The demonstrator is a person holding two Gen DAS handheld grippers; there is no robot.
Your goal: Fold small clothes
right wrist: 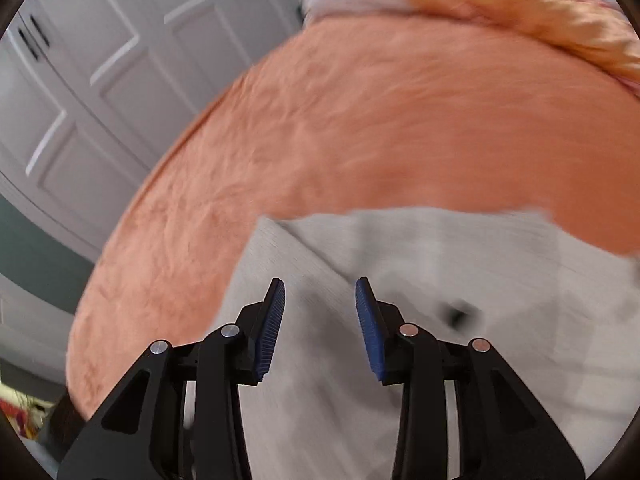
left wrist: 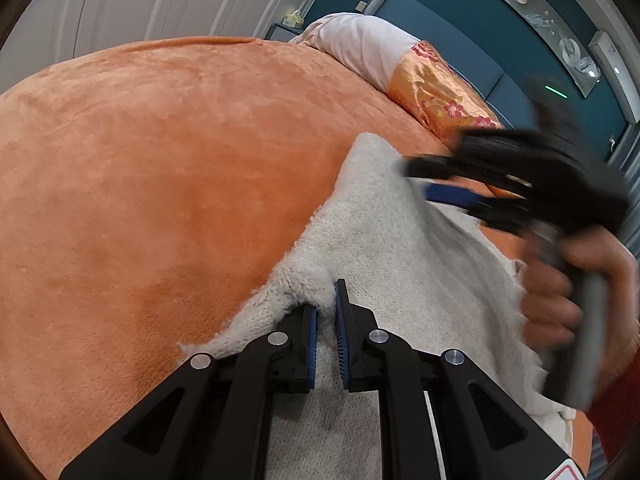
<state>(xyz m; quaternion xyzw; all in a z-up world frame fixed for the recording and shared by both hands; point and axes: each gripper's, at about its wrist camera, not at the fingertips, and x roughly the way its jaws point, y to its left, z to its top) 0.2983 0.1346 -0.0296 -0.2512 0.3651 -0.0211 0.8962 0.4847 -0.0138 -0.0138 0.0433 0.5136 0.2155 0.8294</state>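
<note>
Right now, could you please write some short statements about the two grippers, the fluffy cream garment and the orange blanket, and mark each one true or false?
1. The left gripper is closed on an edge of the fluffy cream garment. True.
2. The right gripper pinches the garment. False: its jaws stand apart over the cloth, holding nothing.
3. The garment lies on the orange plush blanket. True.
4. The blanket is blue. False: it is orange.
5. A floral satin pillow lies beyond the garment. True.
</note>
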